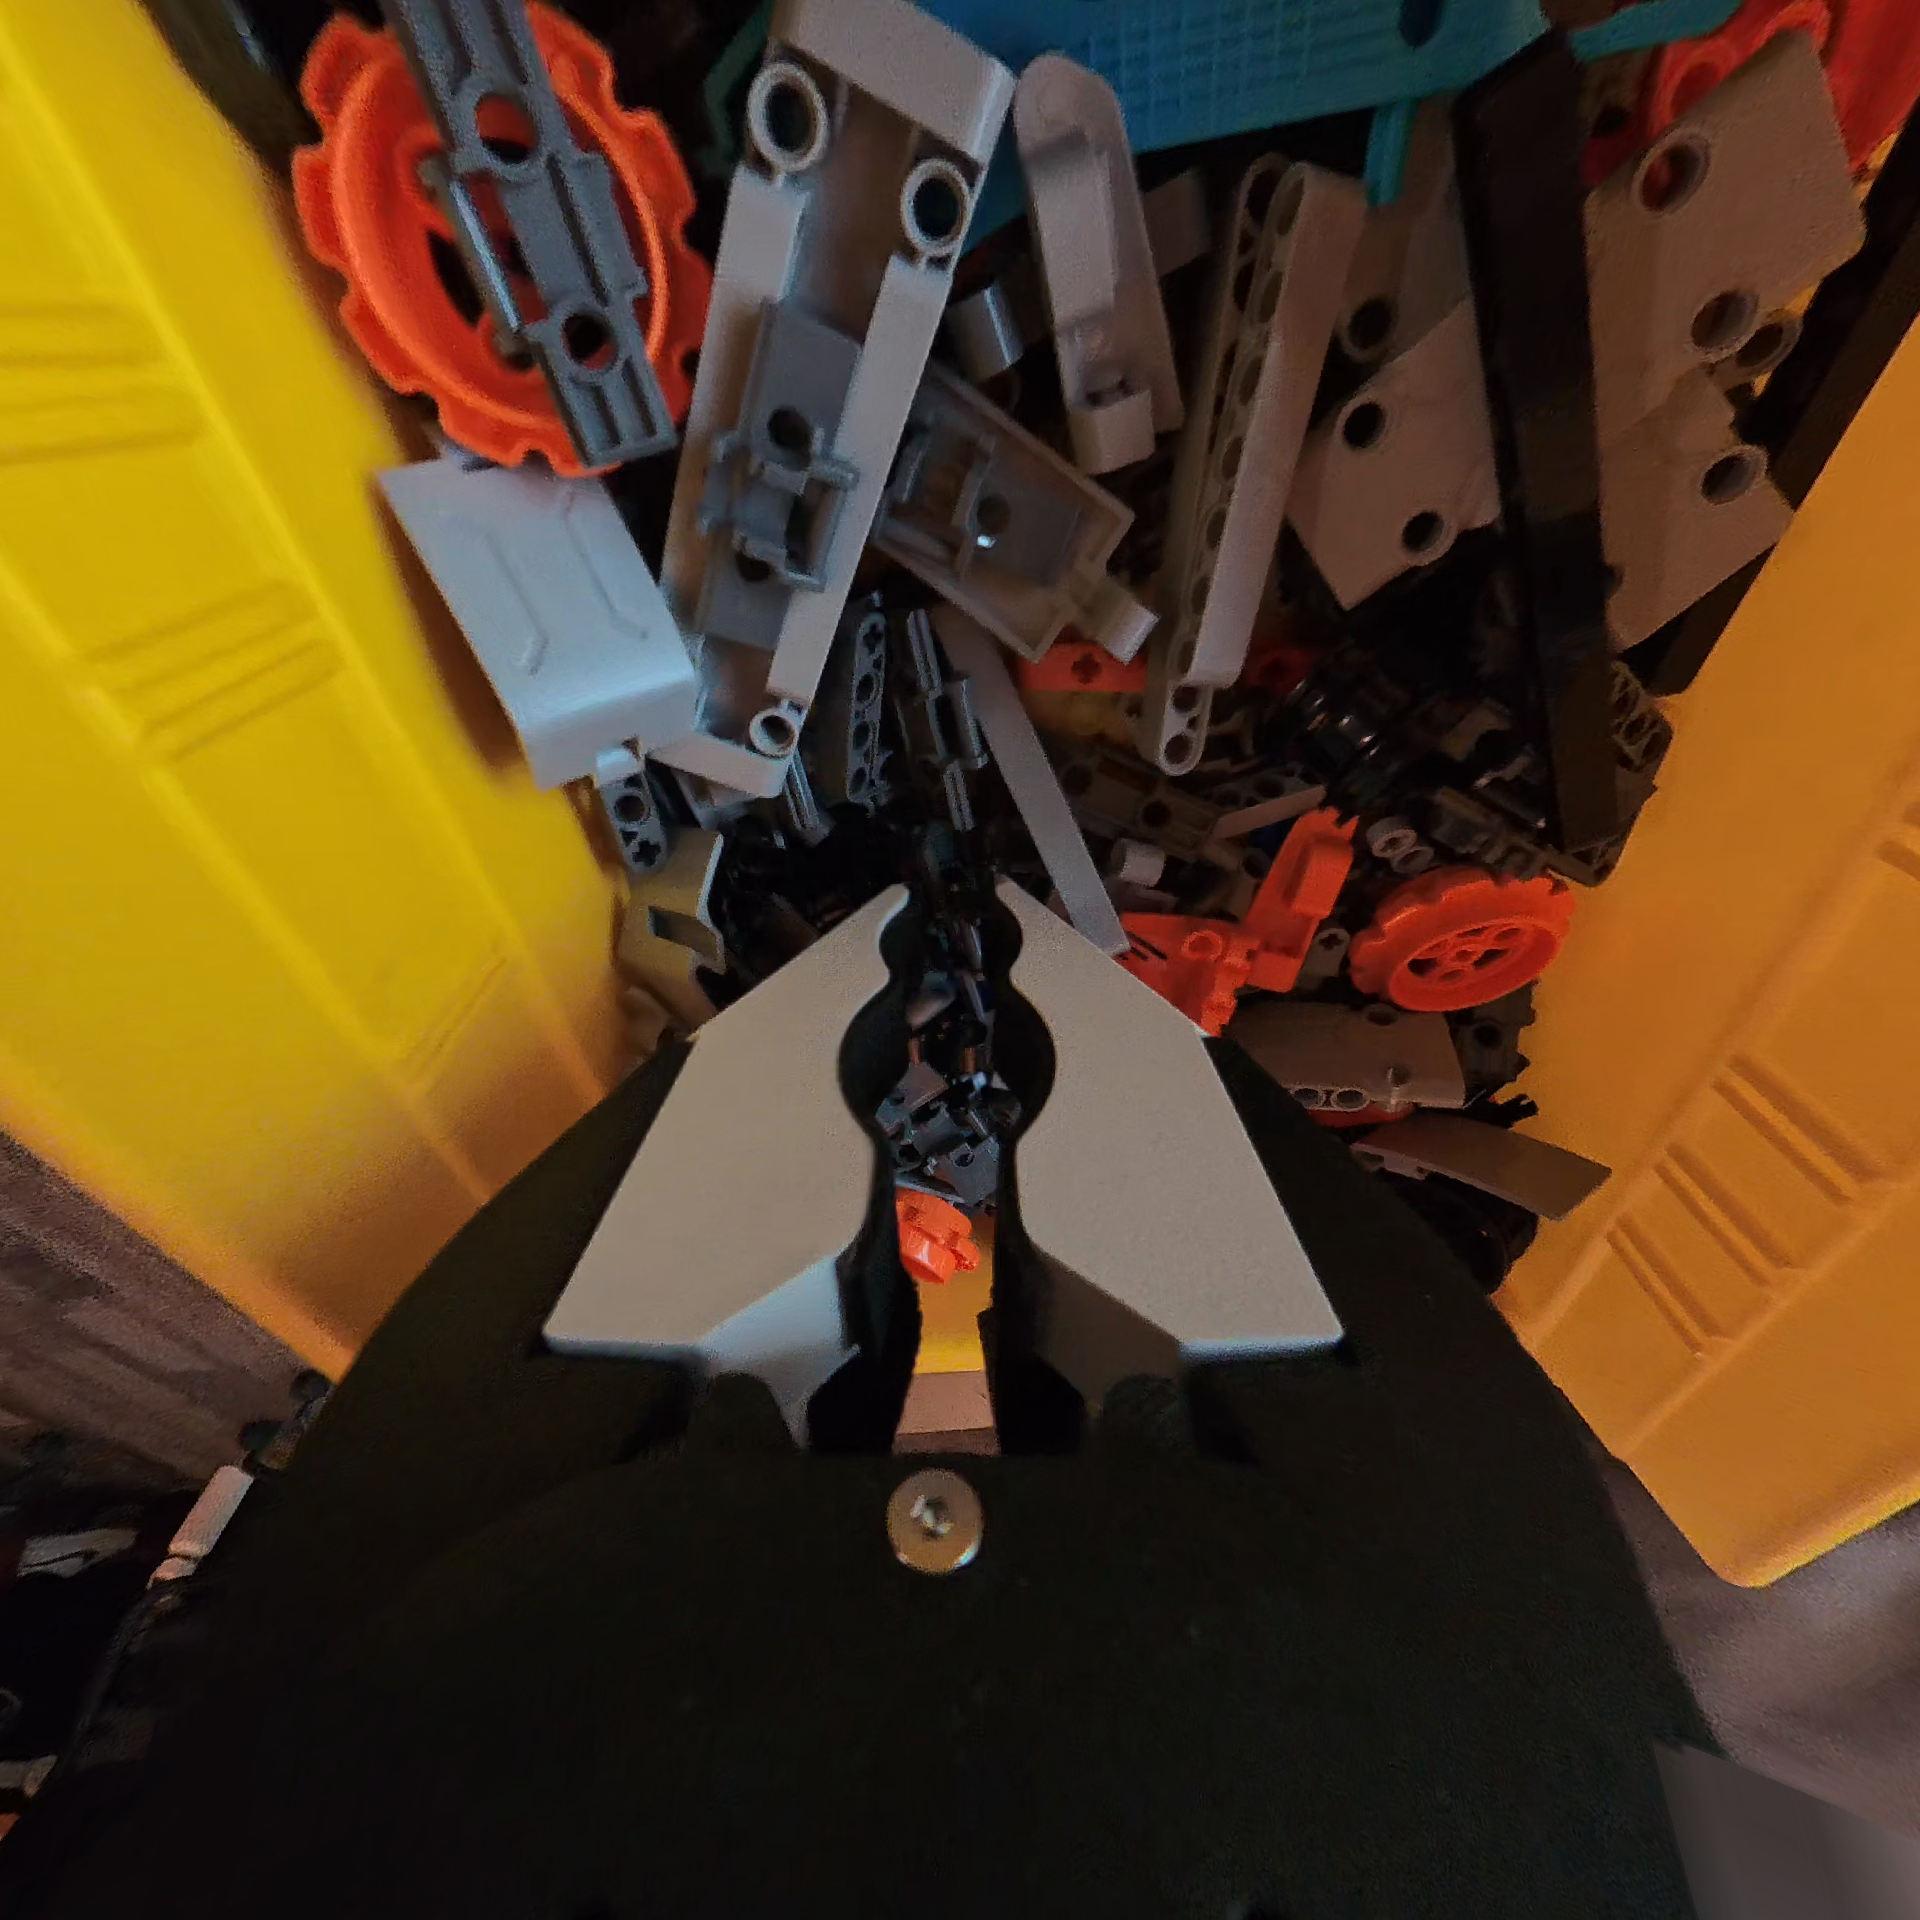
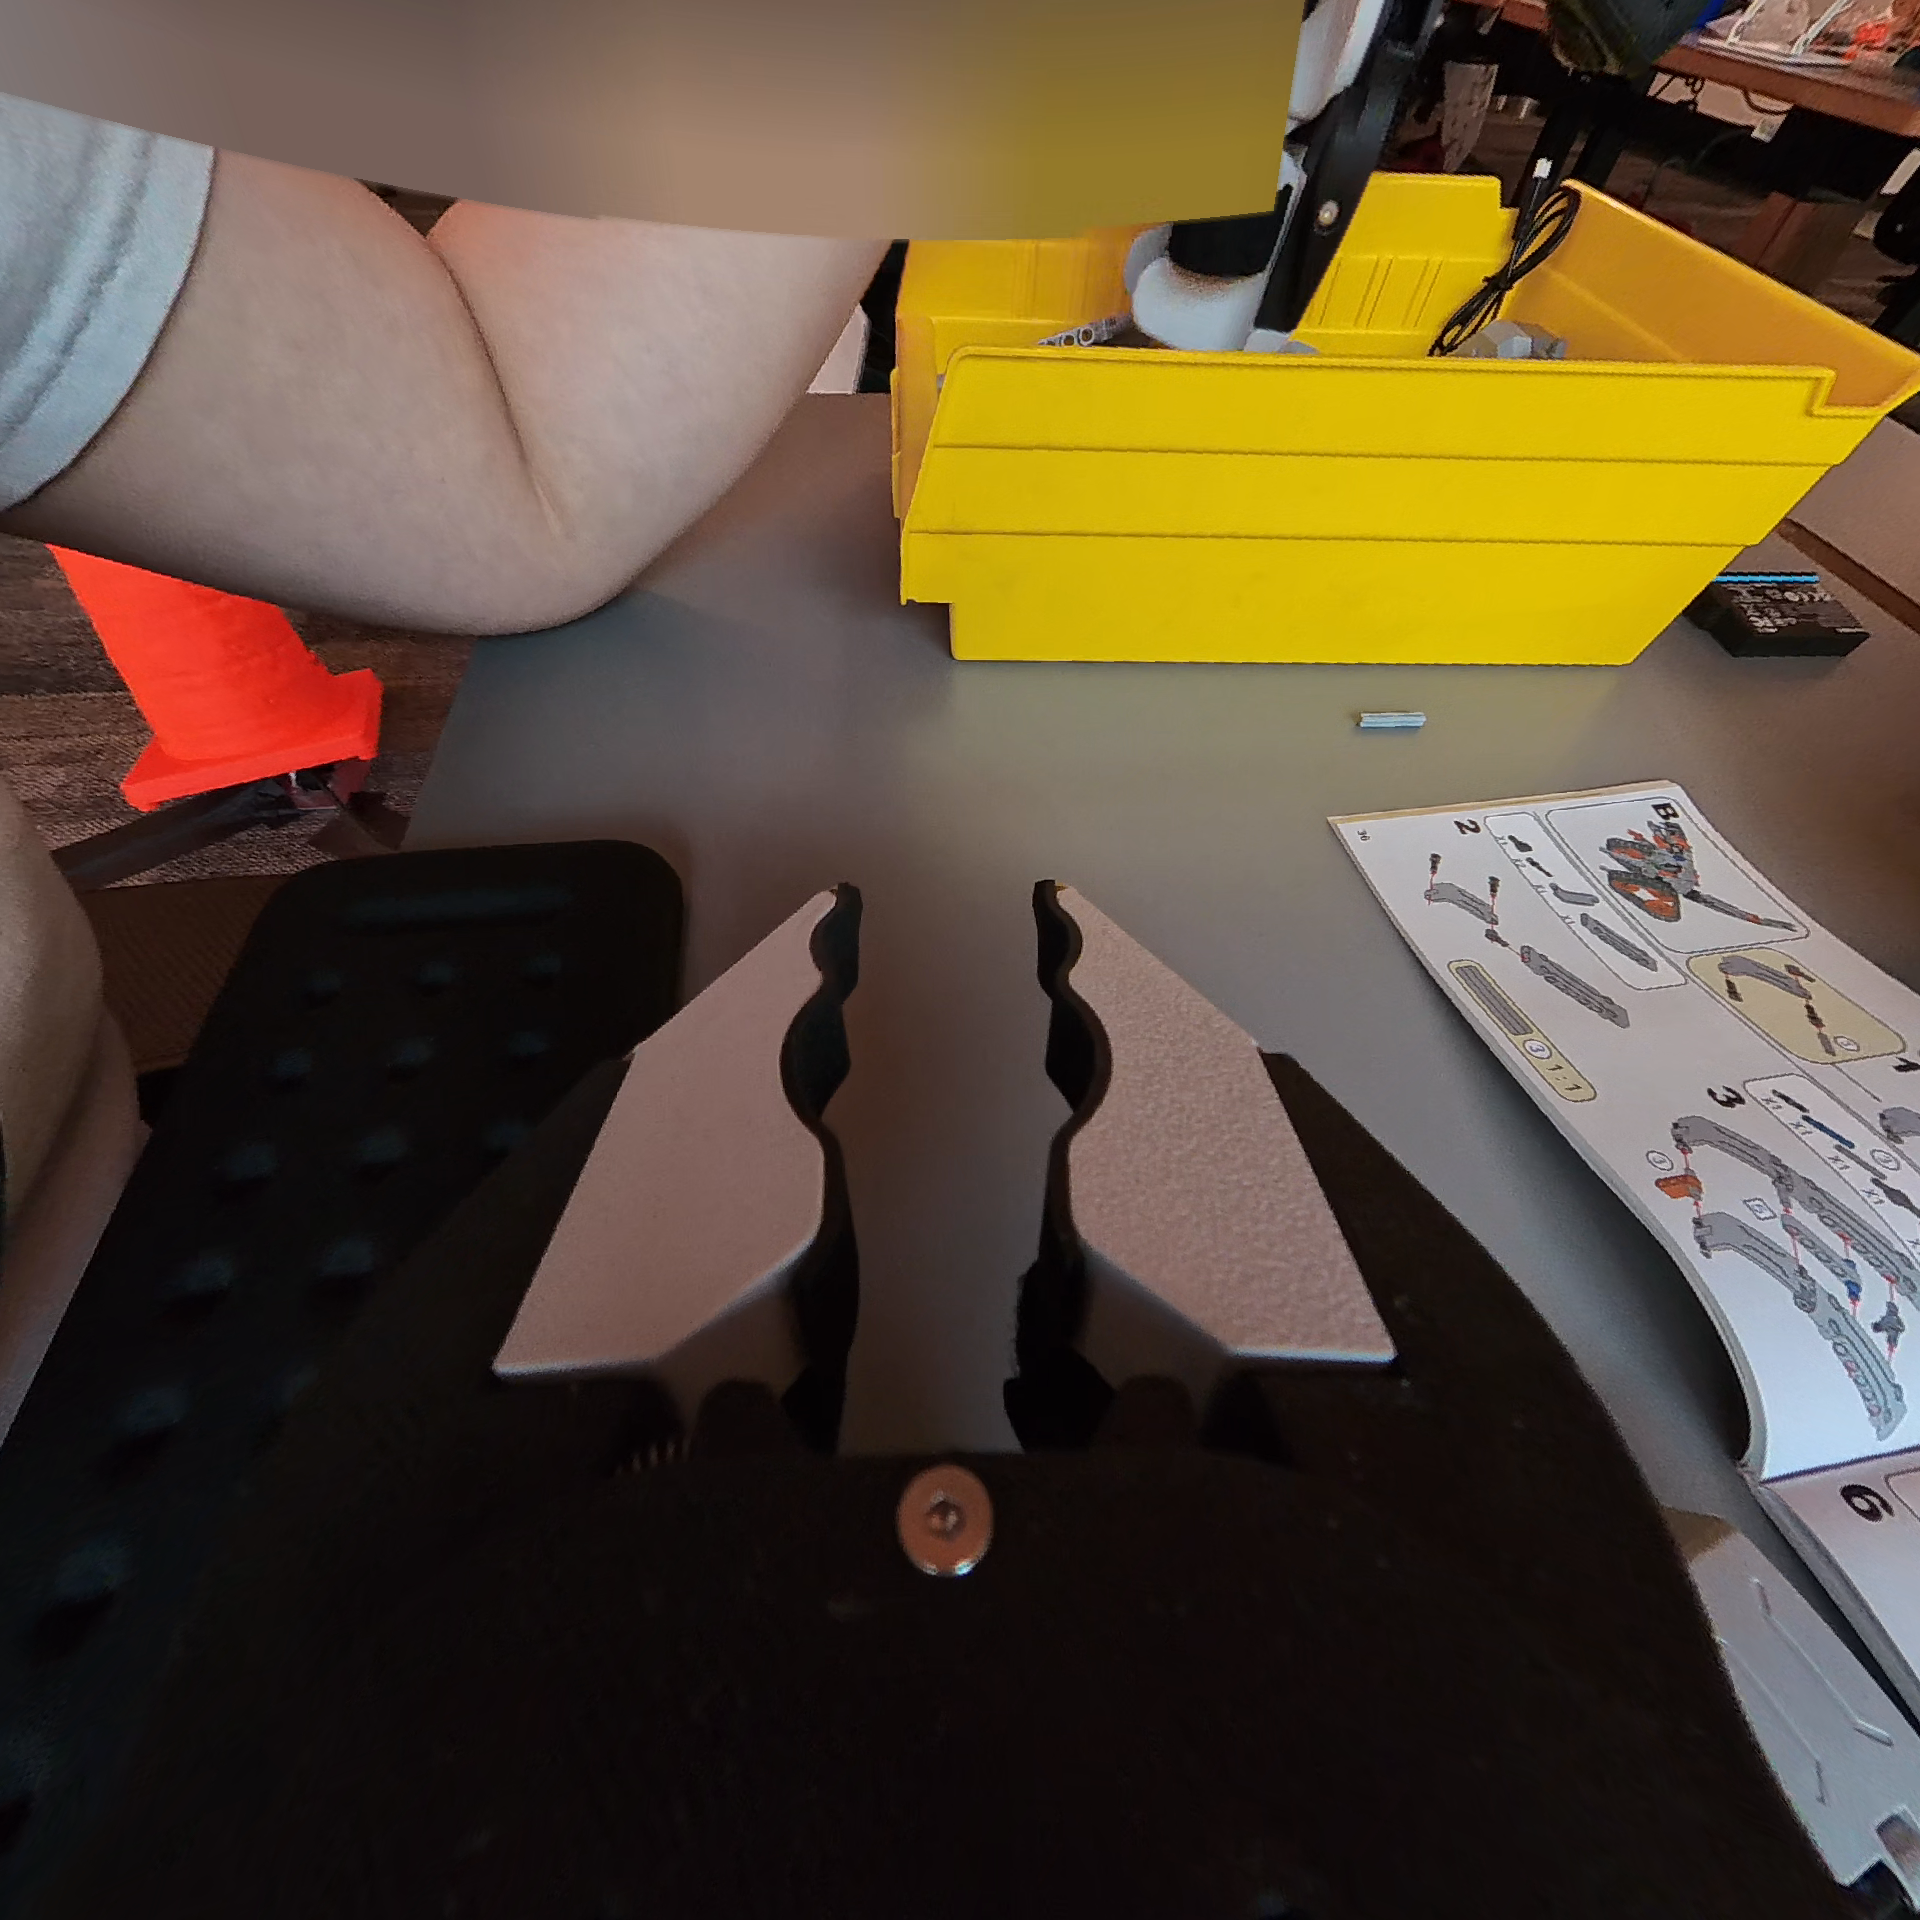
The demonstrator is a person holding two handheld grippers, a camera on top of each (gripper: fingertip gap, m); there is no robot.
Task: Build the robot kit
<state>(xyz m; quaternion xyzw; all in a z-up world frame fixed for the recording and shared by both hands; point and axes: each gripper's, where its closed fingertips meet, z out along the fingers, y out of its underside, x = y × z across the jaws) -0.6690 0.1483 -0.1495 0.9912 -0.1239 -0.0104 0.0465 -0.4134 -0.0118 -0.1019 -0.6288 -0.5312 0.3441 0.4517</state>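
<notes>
Bricks (image 1: 1039, 582), grey, black and orange, lie heaped in the yellow bin (image 1: 239, 665), and the left gripper (image 1: 954, 894) is down among them, jaws nearly together with only a thin slot between the tips; small dark bits show through that slot, but whether it grips one I cannot tell. Beside its tips sit a white panel (image 1: 540, 613), an orange gear (image 1: 436, 270) and an orange wheel (image 1: 1460, 951). Right gripper (image 2: 945, 894) hovers over the grey table (image 2: 1039, 748) with jaws parted and empty, a booklet (image 2: 1662, 1091) to its right, a small blue-grey pin (image 2: 1390, 719) ahead, the bin beyond.
</notes>
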